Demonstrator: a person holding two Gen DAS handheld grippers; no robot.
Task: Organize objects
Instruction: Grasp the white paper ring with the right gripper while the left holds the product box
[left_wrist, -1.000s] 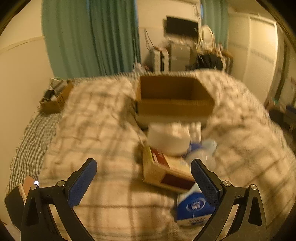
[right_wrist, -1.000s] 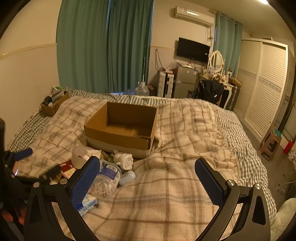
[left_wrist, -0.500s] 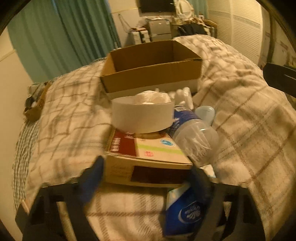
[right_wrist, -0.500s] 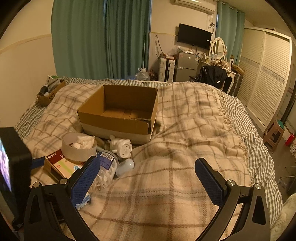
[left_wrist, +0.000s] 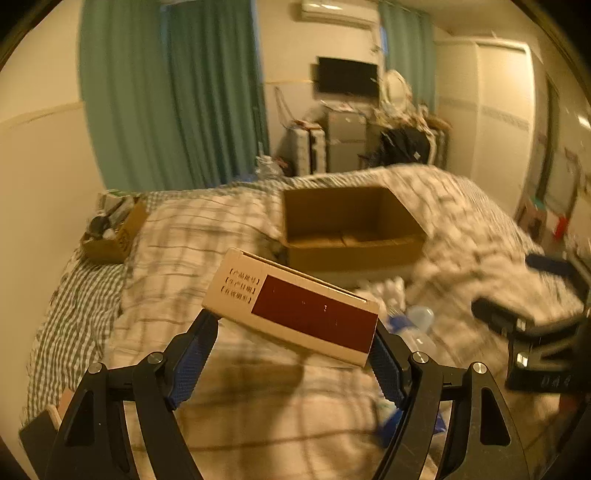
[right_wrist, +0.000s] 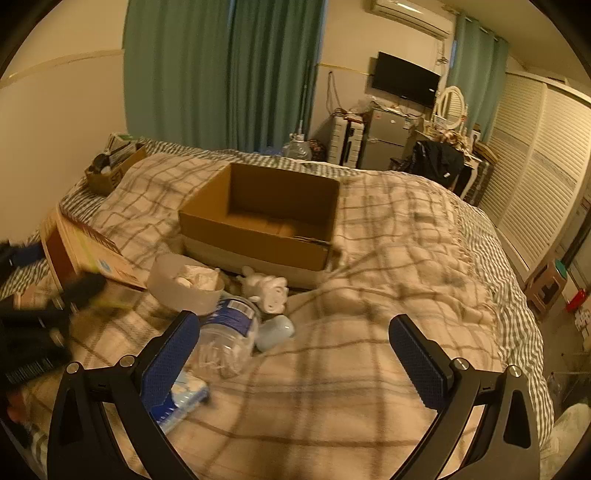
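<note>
My left gripper (left_wrist: 291, 350) is shut on a flat beige and dark-red box (left_wrist: 291, 308) and holds it tilted above the bed; the box also shows in the right wrist view (right_wrist: 79, 254). An open cardboard box (left_wrist: 351, 230) sits farther back on the plaid blanket, and also shows in the right wrist view (right_wrist: 258, 218). In front of it lie a white round container (right_wrist: 186, 282), a clear plastic jar (right_wrist: 225, 339), a white figurine (right_wrist: 267, 290), a pale blue object (right_wrist: 275, 332) and a blue tissue pack (right_wrist: 181, 400). My right gripper (right_wrist: 295, 354) is open and empty above the blanket.
A small cardboard box of clutter (right_wrist: 112, 168) stands at the bed's far left. Green curtains (right_wrist: 221, 70), a TV (right_wrist: 404, 79) and a wardrobe (right_wrist: 539, 158) are behind. The bed edge drops off to the right (right_wrist: 524, 314).
My left gripper closed on the flat box and lifted it off the blanket from under the white container. The right gripper moved slightly closer to the pile.
</note>
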